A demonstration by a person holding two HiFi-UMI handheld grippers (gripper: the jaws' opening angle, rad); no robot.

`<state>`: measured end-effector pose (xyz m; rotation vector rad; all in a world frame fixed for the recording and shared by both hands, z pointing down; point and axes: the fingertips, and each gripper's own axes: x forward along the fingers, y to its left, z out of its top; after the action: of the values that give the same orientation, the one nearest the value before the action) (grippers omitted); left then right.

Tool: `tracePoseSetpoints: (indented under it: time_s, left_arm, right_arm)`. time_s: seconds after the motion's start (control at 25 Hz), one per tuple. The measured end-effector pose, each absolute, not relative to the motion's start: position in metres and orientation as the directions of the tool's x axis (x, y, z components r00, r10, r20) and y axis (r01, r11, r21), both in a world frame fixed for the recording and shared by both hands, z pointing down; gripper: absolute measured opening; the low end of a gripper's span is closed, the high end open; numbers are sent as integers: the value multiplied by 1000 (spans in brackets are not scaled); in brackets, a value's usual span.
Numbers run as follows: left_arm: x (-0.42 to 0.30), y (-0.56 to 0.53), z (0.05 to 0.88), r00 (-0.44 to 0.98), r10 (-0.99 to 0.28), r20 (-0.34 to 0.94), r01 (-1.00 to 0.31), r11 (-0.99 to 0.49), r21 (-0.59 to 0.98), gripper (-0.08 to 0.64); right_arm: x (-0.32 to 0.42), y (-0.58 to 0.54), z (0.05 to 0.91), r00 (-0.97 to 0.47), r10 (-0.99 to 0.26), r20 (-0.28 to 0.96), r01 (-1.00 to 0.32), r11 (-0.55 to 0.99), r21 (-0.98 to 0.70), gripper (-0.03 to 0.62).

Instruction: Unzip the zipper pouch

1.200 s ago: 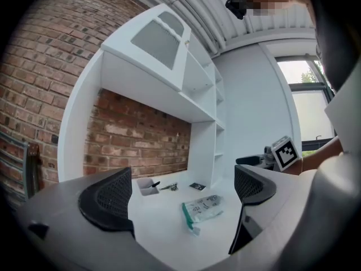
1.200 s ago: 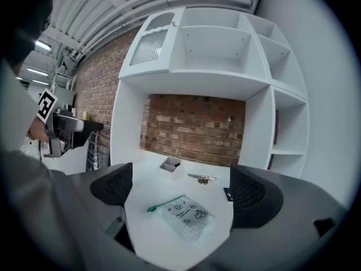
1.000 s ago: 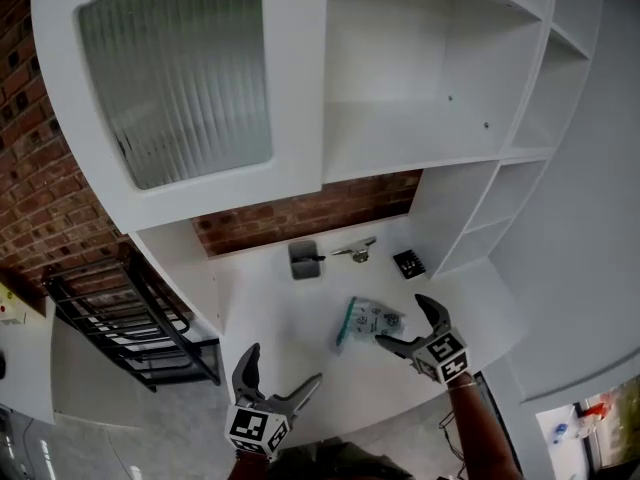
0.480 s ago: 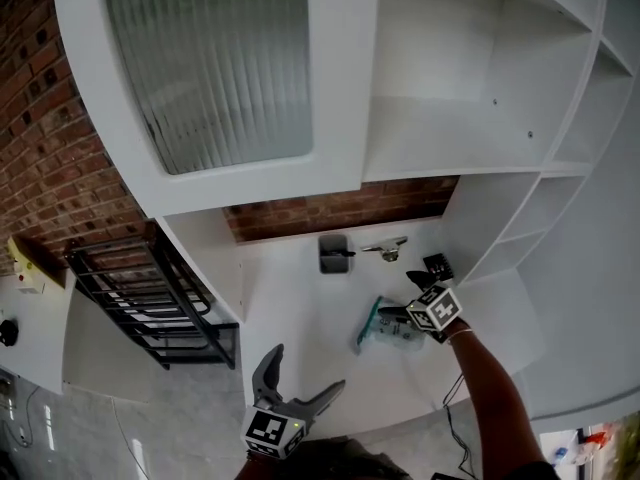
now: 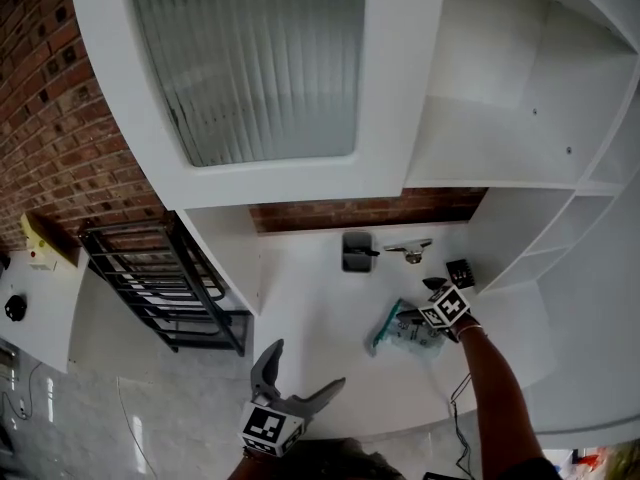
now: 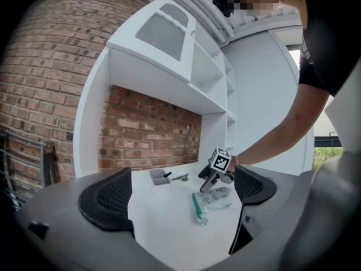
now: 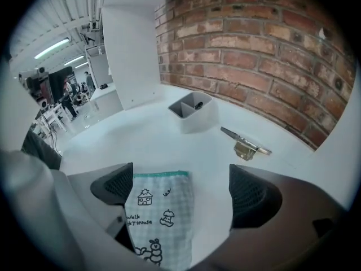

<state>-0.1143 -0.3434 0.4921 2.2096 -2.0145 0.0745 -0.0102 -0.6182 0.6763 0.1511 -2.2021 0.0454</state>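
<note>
The white counter [image 5: 310, 308] carries the pale green checked fabric pouch [image 7: 161, 213], lying flat and well in from the front edge. It looks light, soft and limp, so expect it to slide or bunch unless you pin it. Your right gripper [image 5: 418, 304] hovers over it, jaws apart with the cloth between them, not clamped. Your left gripper [image 5: 300, 370] hangs near you, spread and empty. Hold the cloth just beside the teal zipper edge [image 7: 152, 175]. The pull itself is not visible.
</note>
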Motion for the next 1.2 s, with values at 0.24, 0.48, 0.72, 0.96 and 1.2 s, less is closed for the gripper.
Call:
tracePoseSetpoints:
  time_s: [0.24, 0.48, 0.72, 0.96, 1.2]
  left_arm:
    - [-131, -341, 496, 67, -985, 161, -995, -55, 77, 568]
    - [-134, -342, 501, 68, -982, 178, -996, -55, 73, 568]
    - [-141, -340, 502, 55, -981, 186, -997, -44, 62, 568]
    - [-149, -338, 503, 33, -982, 187, -997, -18, 79, 568]
    - [-154, -333, 504, 20, -981, 192, -997, -6, 73, 568]
  right_arm:
    - [-10, -627, 699, -526, -28, 850, -108, 994, -34, 520]
    - [-16, -623, 717, -480, 40, 876, -94, 991, -97, 456]
    - [-16, -623, 733, -431, 66, 900, -92, 989, -117, 439]
    - [-19, -617, 744, -401, 97, 911, -65, 989, -134, 376]
    - [-21, -619, 745, -397, 92, 913, -91, 986, -139, 306]
